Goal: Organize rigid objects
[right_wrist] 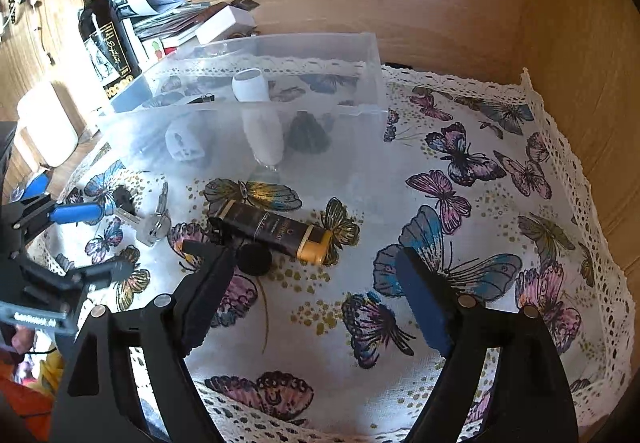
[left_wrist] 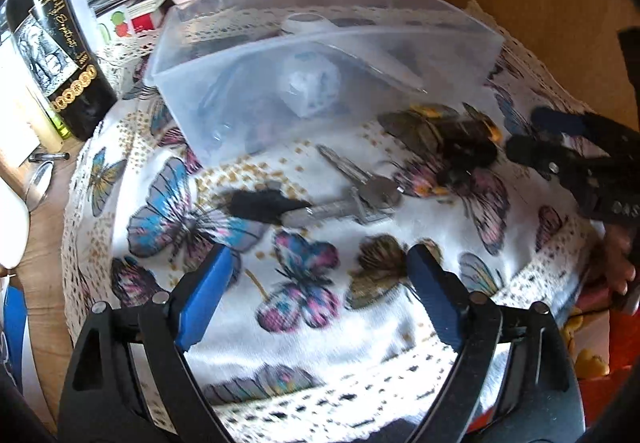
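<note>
Nearest, in the left wrist view: left gripper [left_wrist: 316, 259], black frame with blue pads, jaws spread wide, grasping nothing, poised over the white butterfly-print cloth with lace edging [left_wrist: 360, 331].

Nearest, in the right wrist view: right gripper [right_wrist: 316, 275], same build, jaws likewise released and empty, above the same cloth [right_wrist: 500, 203].

Just beyond the left gripper: bunch of silver metal keys with a black plastic key head [left_wrist: 320, 199], flat on the cloth, apart from both pads. Same bunch in the right wrist view [right_wrist: 148, 219], left of centre, near the left gripper's blue pad.

Just beyond the right gripper's left finger: small round black foam-like ball [right_wrist: 254, 259], touching or nearly touching the fingertip; contact not certain from this angle.

Directly behind the ball: dark rectangular lighter-shaped case with a yellow end [right_wrist: 276, 231], lying flat on the cloth, yellow end toward the right. Blurred in the left wrist view [left_wrist: 460, 139].

Farther back: clear plastic storage box [right_wrist: 372, 83], open-topped, standing on the cloth. Inside: white oval plastic tube [right_wrist: 260, 123] leaning upright, white travel plug adapter [right_wrist: 184, 143], dark ribbed object [right_wrist: 308, 133].

Behind and left of the box: dark glass wine bottle with black-and-gold label [right_wrist: 104, 39], upright, beside a stack of papers and small cartons [right_wrist: 192, 19].

Farthest: wooden wall panel [right_wrist: 440, 3].
</note>
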`<state>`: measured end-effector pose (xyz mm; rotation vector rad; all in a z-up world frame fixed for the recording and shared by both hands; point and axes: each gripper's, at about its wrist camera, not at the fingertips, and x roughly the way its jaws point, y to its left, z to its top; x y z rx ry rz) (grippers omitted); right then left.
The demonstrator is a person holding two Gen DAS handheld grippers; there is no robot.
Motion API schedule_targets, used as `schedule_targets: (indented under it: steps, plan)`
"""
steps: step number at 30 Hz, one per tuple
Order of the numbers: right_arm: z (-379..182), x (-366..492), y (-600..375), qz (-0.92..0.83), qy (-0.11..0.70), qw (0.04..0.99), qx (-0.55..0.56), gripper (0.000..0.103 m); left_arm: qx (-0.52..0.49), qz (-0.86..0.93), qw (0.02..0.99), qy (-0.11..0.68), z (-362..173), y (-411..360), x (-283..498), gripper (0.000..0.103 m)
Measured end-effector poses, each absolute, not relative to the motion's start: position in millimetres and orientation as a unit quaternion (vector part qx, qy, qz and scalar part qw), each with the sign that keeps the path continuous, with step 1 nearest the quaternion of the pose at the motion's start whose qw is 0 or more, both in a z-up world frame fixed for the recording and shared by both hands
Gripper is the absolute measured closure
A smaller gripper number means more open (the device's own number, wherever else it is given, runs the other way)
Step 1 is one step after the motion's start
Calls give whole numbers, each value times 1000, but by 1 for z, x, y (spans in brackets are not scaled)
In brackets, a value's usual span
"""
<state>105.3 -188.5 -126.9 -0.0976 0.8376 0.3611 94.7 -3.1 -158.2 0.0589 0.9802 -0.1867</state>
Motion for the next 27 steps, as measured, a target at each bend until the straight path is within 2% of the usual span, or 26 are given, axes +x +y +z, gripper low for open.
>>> schedule_targets:
  steps: [13,19,22,24,27]
  plan:
    - [-126,103,-185,203,411,888,-42,22,31,-102,872,477,-161,-29,129,14]
    - [-130,95,-177,226,413,881,-48,24,48,-111,879,461,-160,-37,133,24]
    - [-132,97,-175,233,420,876,-41,31,50,-112,882,455,-159,-38,133,35]
    - [-134,98,-172,241,424,872,-36,37,51,-114,884,450,-157,-37,131,52]
    - [-137,100,-164,253,432,865,-38,43,47,-119,885,448,-155,-27,124,65]
